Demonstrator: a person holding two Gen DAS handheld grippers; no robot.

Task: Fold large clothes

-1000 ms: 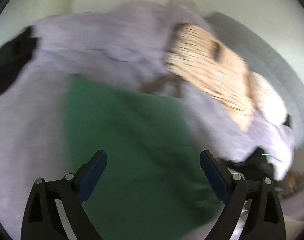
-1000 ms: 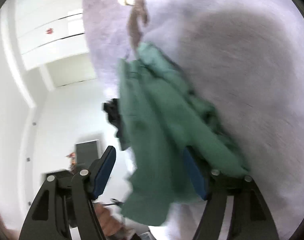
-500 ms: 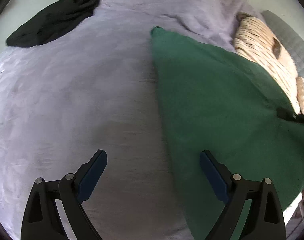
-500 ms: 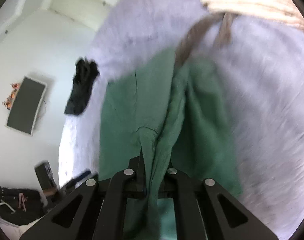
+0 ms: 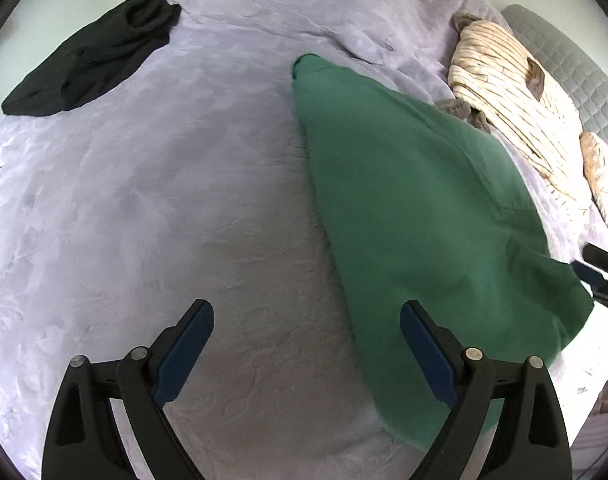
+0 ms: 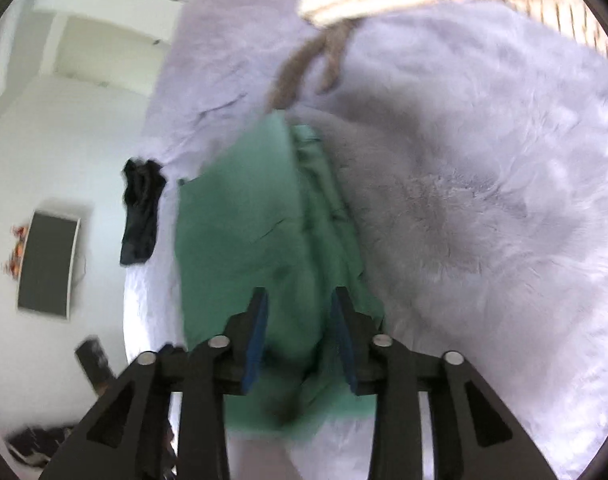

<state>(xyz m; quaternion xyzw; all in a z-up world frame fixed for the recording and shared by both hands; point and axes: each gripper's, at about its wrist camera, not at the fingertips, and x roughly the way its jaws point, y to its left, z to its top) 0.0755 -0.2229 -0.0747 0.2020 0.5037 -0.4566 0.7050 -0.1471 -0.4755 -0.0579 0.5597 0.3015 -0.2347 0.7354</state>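
Observation:
A large green garment (image 5: 415,200) lies spread on the lilac bed cover (image 5: 152,168), its far end reaching toward the pillows. My left gripper (image 5: 305,344) is open and empty above the cover, its right finger over the garment's left edge. In the right wrist view the green garment (image 6: 240,240) lies bunched in folds. My right gripper (image 6: 300,328) is partly open with the cloth lying between its jaws; they do not pinch it. The right gripper also shows at the right edge of the left wrist view (image 5: 599,276).
A black garment (image 5: 92,52) lies at the bed's far left corner. A cream striped garment (image 5: 511,92) with brown cuffs lies at the far right by a grey quilted headboard (image 5: 563,52). A dark screen (image 6: 48,260) hangs on the white wall.
My right gripper was shut on the green garment half a second ago and has now opened. The garment has settled onto the bed. My left gripper stays open and nearly still.

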